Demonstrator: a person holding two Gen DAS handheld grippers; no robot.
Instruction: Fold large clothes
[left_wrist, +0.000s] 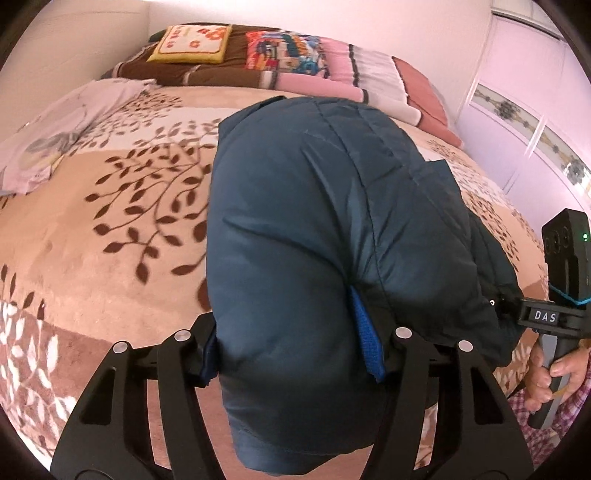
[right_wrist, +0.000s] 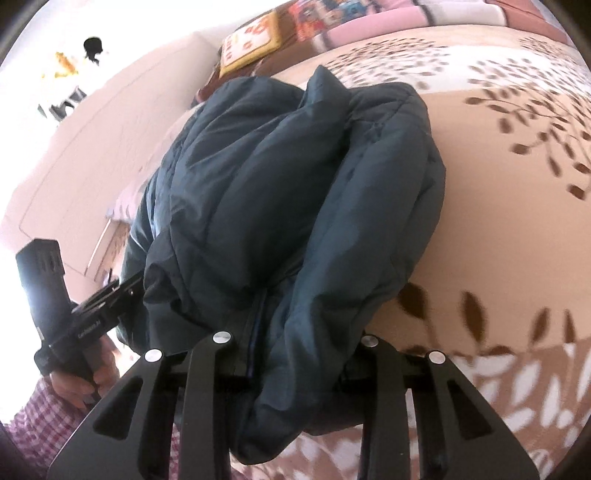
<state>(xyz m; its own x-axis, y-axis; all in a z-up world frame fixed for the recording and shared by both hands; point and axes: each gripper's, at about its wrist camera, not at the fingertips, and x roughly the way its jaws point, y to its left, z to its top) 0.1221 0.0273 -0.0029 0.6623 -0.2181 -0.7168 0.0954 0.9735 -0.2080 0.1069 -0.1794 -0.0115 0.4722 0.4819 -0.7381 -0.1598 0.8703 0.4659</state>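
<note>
A dark teal padded jacket (left_wrist: 295, 206) hangs bunched between both grippers above the bed. In the left wrist view my left gripper (left_wrist: 295, 350) is shut on a thick fold of it, and a blue pad (left_wrist: 365, 339) presses into the cloth. My right gripper (left_wrist: 517, 314) holds the jacket's other side at the right edge. In the right wrist view the jacket (right_wrist: 295, 184) fills the middle, with my right gripper (right_wrist: 295, 365) shut on its lower folds. My left gripper (right_wrist: 125, 291) grips it at the left. The fingertips are buried in fabric.
Below lies a beige bedspread (left_wrist: 110, 221) with a brown leaf pattern. A pale folded garment (left_wrist: 55, 136) rests at its left side. Pillows (left_wrist: 192, 42) and folded blankets (left_wrist: 351, 70) line the head. Wardrobe doors (left_wrist: 535, 110) stand right. A hand (left_wrist: 554, 373) in a chequered sleeve holds the right handle.
</note>
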